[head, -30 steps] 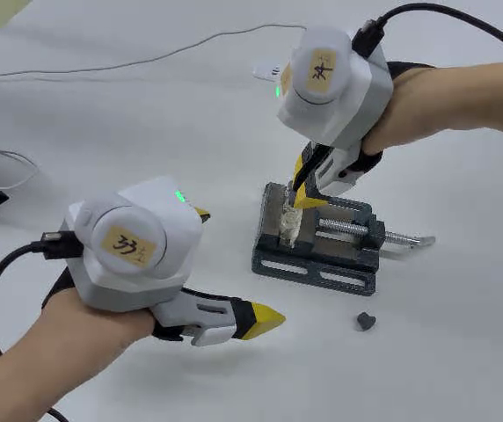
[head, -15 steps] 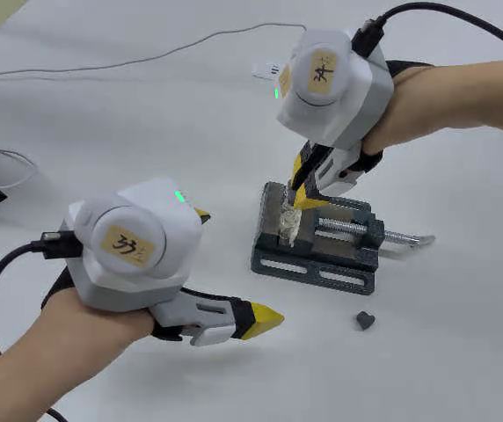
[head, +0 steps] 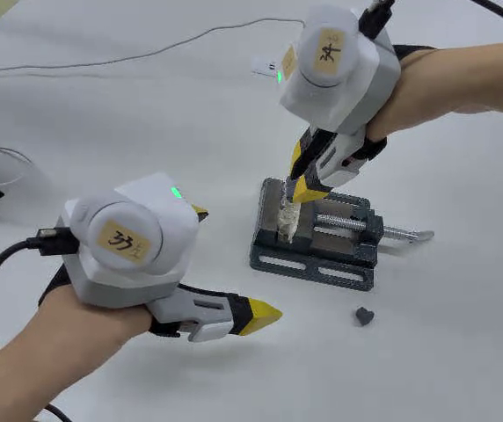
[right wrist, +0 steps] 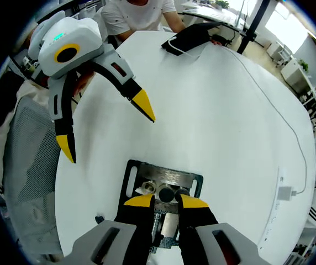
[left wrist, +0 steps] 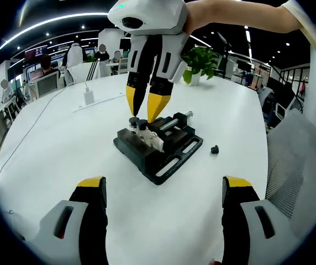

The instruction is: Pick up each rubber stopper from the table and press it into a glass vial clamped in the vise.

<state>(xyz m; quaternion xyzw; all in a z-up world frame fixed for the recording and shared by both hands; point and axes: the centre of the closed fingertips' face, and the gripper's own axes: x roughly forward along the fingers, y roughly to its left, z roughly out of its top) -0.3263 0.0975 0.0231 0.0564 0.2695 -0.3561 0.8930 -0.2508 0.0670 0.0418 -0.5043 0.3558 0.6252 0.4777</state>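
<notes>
**A:** What took up most of the scene?

**B:** The white table (head: 128,114). Everything else sat on it or hung over it.

**A:** And the two grippers?

**B:** The left gripper (head: 234,262) was held low over the near side of the table, well apart from the vise. Its jaws were spread wide. In the left gripper view the vise sat between its two yellow tips and beyond them.

**A:** The other one?

**B:** The right gripper (head: 297,195) pointed steeply down, with its tips just above the vials. Its jaws stood a little apart. In the right gripper view the mouths of the vials showed through that gap.

**A:** What about the vise?

**B:** The vise (head: 317,262) was dark and stood flat on the table. In the head view its screw handle (head: 407,235) stuck out to the right.

**A:** Anything else on the table?

**B:** A thin grey cable (head: 146,58) ran across the far side, and a small white plug (head: 265,66) lay near it.

**A:** Where were the vials?

**B:** The clear glass vials (head: 288,220) stood upright in a row, clamped between the jaws of the vise. I could not count them for sure. At least one had a dark stopper (right wrist: 179,194) in its mouth.

**A:** Were any stoppers left out?

**B:** One loose stopper (head: 365,317), small and dark grey, lay on the table. It was near the front corner of the vise, apart from both grippers.
</notes>
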